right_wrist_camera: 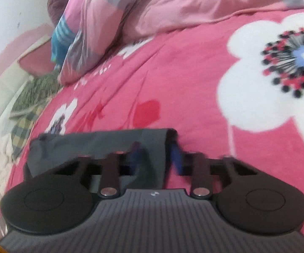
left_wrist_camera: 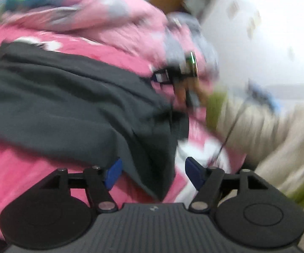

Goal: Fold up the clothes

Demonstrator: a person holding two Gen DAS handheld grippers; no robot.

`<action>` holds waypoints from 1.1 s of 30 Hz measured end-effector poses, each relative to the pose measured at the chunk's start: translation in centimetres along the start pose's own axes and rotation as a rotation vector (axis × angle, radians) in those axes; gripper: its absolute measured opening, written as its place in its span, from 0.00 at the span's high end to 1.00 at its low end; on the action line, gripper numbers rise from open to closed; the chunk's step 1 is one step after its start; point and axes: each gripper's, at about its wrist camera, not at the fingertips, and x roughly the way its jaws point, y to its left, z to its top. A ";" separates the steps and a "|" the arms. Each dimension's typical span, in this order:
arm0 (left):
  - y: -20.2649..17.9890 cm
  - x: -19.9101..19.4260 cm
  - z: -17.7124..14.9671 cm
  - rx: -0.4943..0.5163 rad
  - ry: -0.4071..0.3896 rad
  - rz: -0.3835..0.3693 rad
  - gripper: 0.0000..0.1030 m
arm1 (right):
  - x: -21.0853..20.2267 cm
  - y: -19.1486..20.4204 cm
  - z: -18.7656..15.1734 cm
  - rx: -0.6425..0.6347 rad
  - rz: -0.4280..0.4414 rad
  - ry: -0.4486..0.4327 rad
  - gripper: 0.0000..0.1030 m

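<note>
1. Your dark grey garment (left_wrist_camera: pixel 63 97) lies in loose folds on the pink flowered blanket (right_wrist_camera: pixel 173 80) that covers the bed, with the rumpled pink quilt (right_wrist_camera: pixel 173 6) heaped along the blanket's far edge. One hem hangs down toward you between the fingers of the left gripper (left_wrist_camera: pixel 152 172).

2. Your left gripper is spread wide — its blue pads stand either side of that hanging cloth and are not pressing it.

3. Your right gripper (right_wrist_camera: pixel 155 158) has cloth lying between its blue pads at the garment's right-hand edge, but the view is smeared and you cannot tell whether the pads have closed on it.

4. Judge the cloth as soft, light and limp: it will sag and drag instead of holding a line, and a single-layer pinch may slip or pull only the top fold.

5. Take it at a hem or corner, both layers together, with the two grippers well apart along one edge so the fabric hangs flat.

6. Whether this bunching is a half-made fold or a piece awaiting spreading, the pictures do not settle.
</note>
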 end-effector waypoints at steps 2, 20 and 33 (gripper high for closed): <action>1.4 -0.9 0.9 -0.079 -0.069 -0.002 0.34 | 0.2 0.4 0.0 -0.042 -0.007 -0.007 0.97; 2.5 9.8 4.5 0.116 0.070 0.298 0.41 | 3.7 0.1 9.1 -0.127 -0.115 -0.144 0.98; 1.9 6.5 4.2 0.023 0.009 0.207 0.36 | -12.1 -1.2 7.1 -0.063 -0.175 -0.319 0.80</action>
